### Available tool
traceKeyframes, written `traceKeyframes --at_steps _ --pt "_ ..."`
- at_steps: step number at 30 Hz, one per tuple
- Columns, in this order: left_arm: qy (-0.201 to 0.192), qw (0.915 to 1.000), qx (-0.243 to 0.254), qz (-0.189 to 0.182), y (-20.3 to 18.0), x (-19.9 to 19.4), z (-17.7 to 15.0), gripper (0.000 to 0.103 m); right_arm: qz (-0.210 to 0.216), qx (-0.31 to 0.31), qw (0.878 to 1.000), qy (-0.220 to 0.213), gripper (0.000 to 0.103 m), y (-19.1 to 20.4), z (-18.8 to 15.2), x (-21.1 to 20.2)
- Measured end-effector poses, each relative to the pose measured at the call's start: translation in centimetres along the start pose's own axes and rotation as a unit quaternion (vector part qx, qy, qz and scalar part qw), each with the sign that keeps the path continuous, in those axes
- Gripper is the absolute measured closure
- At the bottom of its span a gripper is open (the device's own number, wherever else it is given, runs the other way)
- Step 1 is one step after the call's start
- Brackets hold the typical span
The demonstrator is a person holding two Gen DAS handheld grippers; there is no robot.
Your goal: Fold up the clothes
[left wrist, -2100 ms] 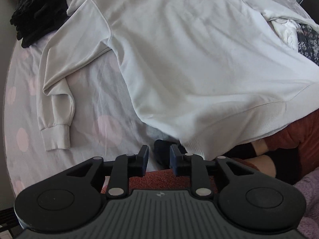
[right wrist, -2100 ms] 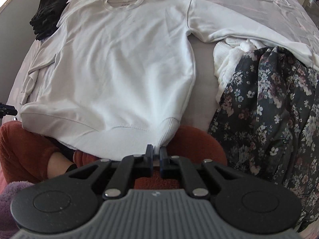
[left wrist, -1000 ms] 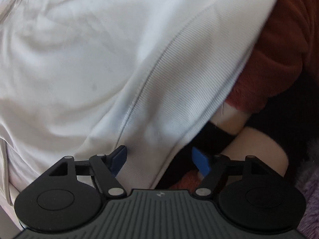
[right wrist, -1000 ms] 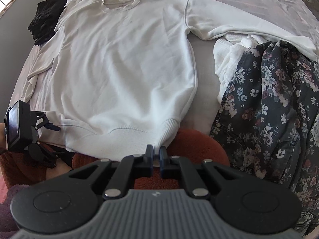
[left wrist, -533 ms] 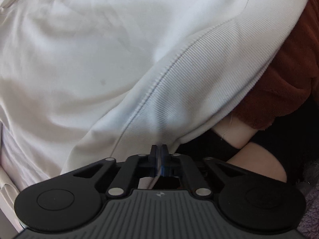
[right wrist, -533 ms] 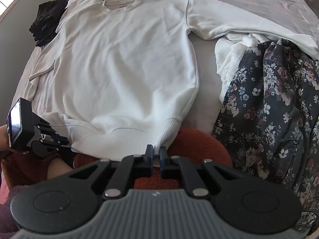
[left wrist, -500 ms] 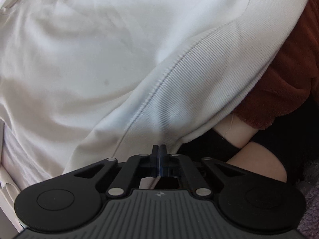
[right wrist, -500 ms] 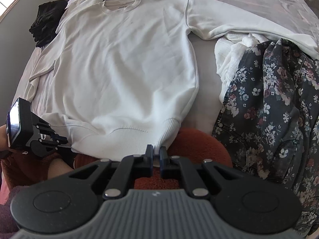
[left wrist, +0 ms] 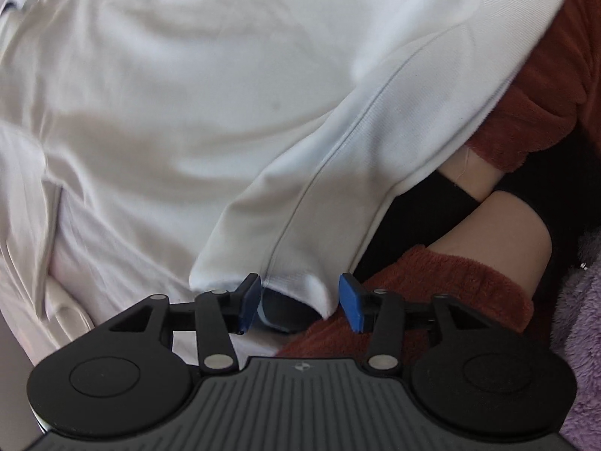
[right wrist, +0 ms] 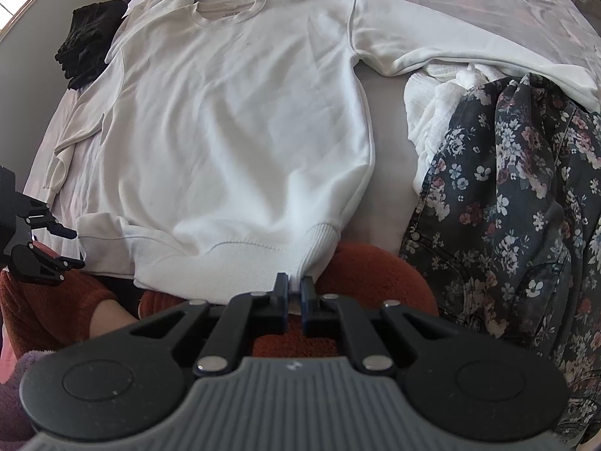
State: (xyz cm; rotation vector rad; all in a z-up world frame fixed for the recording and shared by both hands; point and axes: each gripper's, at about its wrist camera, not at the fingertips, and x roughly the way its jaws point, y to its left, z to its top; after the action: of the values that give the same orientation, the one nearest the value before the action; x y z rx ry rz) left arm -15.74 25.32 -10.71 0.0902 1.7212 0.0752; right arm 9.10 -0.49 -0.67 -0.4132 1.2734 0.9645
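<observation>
A white sweatshirt (right wrist: 240, 112) lies face up on the bed, collar far, ribbed hem near. My right gripper (right wrist: 295, 286) is shut on the hem's right corner. My left gripper (left wrist: 298, 302) is open at the hem's left corner (left wrist: 293, 282), which sits between the blue pads without being pinched. It also shows in the right wrist view (right wrist: 71, 248), open beside the hem's left end. The sweatshirt fills the left wrist view (left wrist: 188, 112).
A dark floral garment (right wrist: 507, 195) and white cloth (right wrist: 435, 112) lie on the right of the bed. A black folded garment (right wrist: 90, 37) lies far left. The person's rust fleece sleeves and legs (right wrist: 368, 267) are below the hem.
My left gripper was shut on the hem's left corner half a second ago; now its jaws stand open and the hem is released. My right gripper stays shut on the hem.
</observation>
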Motion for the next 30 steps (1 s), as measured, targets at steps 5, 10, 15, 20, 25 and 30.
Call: traceKeyframes --at_steps 5,10,15,20,25,30 --pt "0.034 0.9961 -0.071 -0.039 1.5 1.0 0.9 0.048 0.002 0.002 1.0 -0.002 0.096 0.0 0.0 -0.2" --pt "0.037 0.9932 -0.093 -0.059 1.7 2.3 0.6 0.088 0.007 0.005 1.0 -0.006 0.096 -0.1 -0.1 -0.8" --pt "-0.022 0.9923 -0.105 -0.062 3.0 -2.1 -1.5 0.093 0.011 0.008 1.0 -0.011 0.096 -0.2 -0.2 -1.4" --pt "-0.057 0.9843 -0.144 -0.086 5.1 -7.6 -5.3 0.094 0.016 0.009 1.0 -0.015 0.096 -0.2 -0.4 -2.4" --pt "-0.041 0.9785 -0.159 -0.124 4.7 -9.4 -8.6 0.094 0.008 -0.013 1.0 -0.014 0.096 0.8 -0.9 -4.8" --pt "-0.013 0.9817 -0.138 -0.131 2.9 -7.0 -9.1 0.098 0.0 -0.031 1.0 0.0 0.096 1.4 -1.4 -4.2"
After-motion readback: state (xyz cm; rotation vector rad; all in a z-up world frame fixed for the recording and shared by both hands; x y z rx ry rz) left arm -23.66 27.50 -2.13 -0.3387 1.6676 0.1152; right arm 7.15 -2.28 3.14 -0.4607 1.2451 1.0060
